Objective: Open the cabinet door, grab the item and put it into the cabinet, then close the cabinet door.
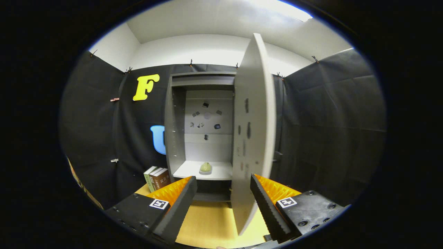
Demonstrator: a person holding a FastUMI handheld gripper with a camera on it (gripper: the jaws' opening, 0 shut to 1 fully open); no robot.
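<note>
Standing open toward the camera, the cabinet door (254,138) shows its edge and inner face, its lower end reaching down between the two fingers of the gripper (223,202). The fingers are spread wide apart and hold nothing; the door's bottom edge sits closer to the right finger, though I cannot tell whether it touches it.

Inside the cabinet (174,121), a small pale green item (205,167), rounded like a fruit, sits on the white shelf (188,171) beyond the fingers, near the shelf's middle. A few books (157,178) stand on the yellow table (211,221) just left of the cabinet.

By the look of things, opening and placing are done, since the item already rests in the cabinet and the gripper is empty. Closing the door seems to be the step in hand. That next move calls for getting a finger against the door's inner face or free edge and swinging it to the left, back over the opening, keeping clear of the shelf so the item is not knocked.
</note>
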